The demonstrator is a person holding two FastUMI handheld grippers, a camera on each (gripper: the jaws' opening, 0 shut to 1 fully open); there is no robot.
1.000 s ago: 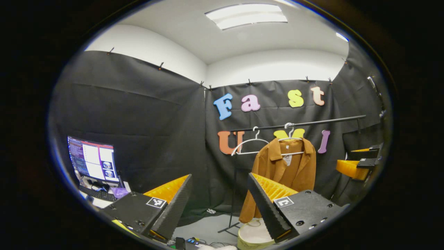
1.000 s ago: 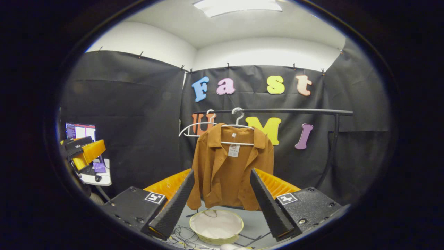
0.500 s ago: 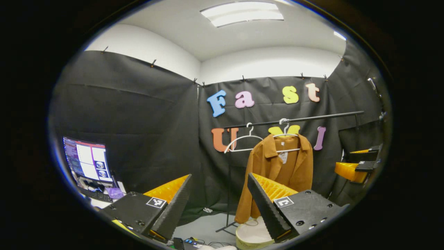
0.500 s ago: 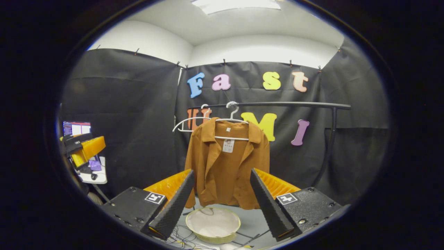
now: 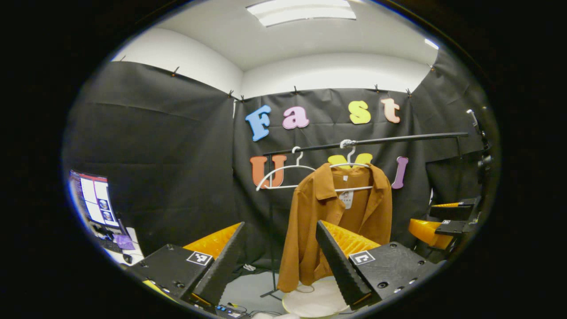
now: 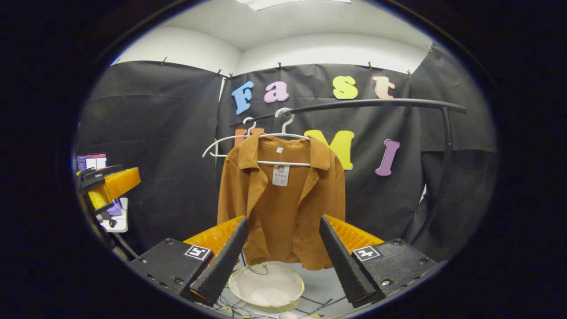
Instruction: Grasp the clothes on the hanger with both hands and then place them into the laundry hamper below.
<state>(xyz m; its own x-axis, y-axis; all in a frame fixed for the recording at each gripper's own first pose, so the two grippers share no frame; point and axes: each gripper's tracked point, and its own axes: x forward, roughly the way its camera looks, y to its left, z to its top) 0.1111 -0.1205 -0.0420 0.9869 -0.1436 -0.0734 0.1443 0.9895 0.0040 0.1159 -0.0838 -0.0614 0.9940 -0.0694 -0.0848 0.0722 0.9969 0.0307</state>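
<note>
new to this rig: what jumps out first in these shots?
The brown jacket on a white hanger, hung from the black rail in front of the dark cloth wall. Directly below it on the floor sits the round laundry hamper. Both claws, left and right, are open and apart from the jacket; an empty white hanger hangs beside it.

A brown collared jacket (image 6: 283, 208) hangs open-fronted on a white hanger (image 6: 283, 133), whose hook sits over a black horizontal rail (image 6: 376, 104). A small tag shows inside the neck. Its hem hangs just above a round, pale-rimmed laundry hamper (image 6: 266, 286) with a white lining, standing on the floor below. In the left gripper view the jacket (image 5: 310, 221) hangs slightly turned, with the hamper (image 5: 312, 301) under it.
</note>
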